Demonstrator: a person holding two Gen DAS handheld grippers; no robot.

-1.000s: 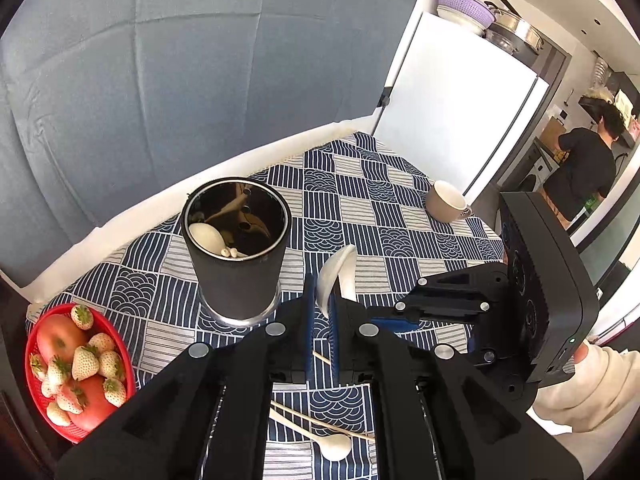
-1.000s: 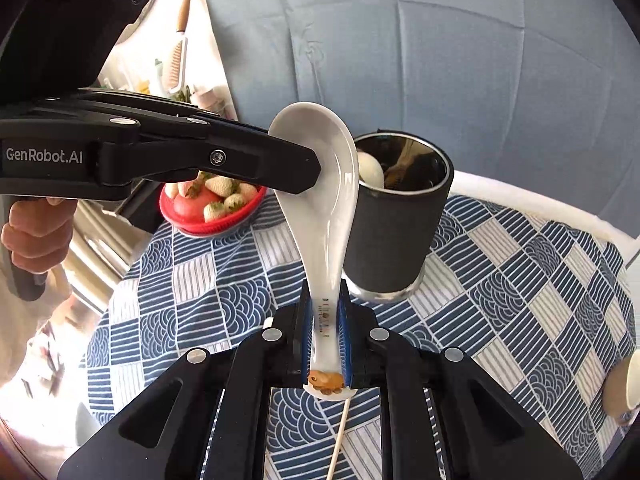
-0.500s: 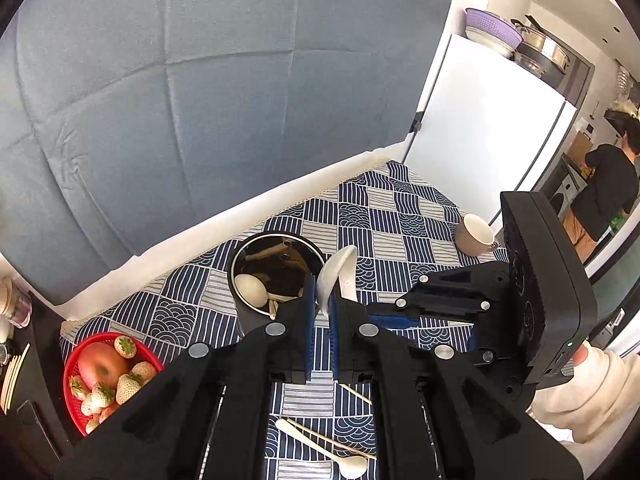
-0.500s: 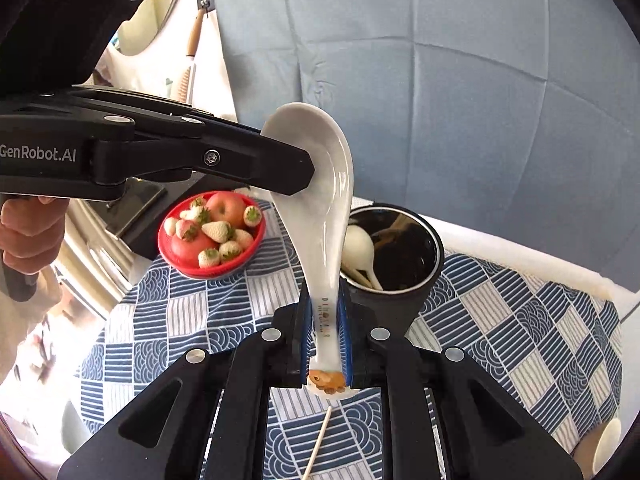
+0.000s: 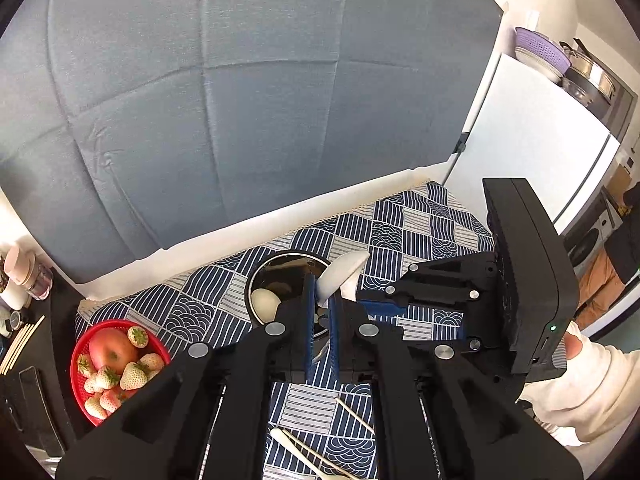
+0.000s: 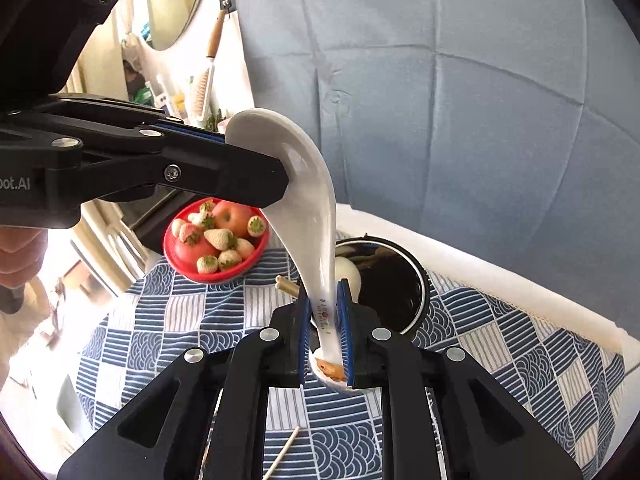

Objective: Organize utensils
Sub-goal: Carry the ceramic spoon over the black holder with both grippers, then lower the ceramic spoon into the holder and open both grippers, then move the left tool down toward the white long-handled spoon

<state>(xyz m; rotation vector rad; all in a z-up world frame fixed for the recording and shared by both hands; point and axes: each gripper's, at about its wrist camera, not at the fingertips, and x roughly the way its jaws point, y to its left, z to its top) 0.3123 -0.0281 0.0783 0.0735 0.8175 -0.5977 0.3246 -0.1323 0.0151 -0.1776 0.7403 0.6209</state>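
Taking the black utensil cup (image 5: 288, 280) as the landmark and moving left to right, a red bowl of strawberries and apples (image 5: 116, 364) sat on the blue patterned tablecloth (image 5: 420, 232) well to the left of the cup. The left gripper (image 5: 320, 312) reached in above the cup's near rim, its blue-padded jaws drawn close together around the bowl end of the white ceramic spoon (image 5: 340, 276); in the right wrist view the same gripper (image 6: 256, 168) pinched the rim of the spoon's bowl (image 6: 296, 184) high above the cup. The spoon hung over the cup's mouth, bowl end up and handle slanting down toward the right. Inside the cup (image 6: 392, 280) a second white spoon (image 5: 265, 302) leaned against the left wall beside some darker utensils. The right gripper (image 6: 326, 336), just right of the cup and close beside the left one, clamped the lower end of the spoon's handle between its own blue pads, the decorated tip poking out below the jaws, so both grippers held the spoon at opposite ends. On the cloth in front of the cup, nearer the cameras, lay loose chopsticks (image 5: 354, 414) and another pale spoon (image 5: 288, 440).
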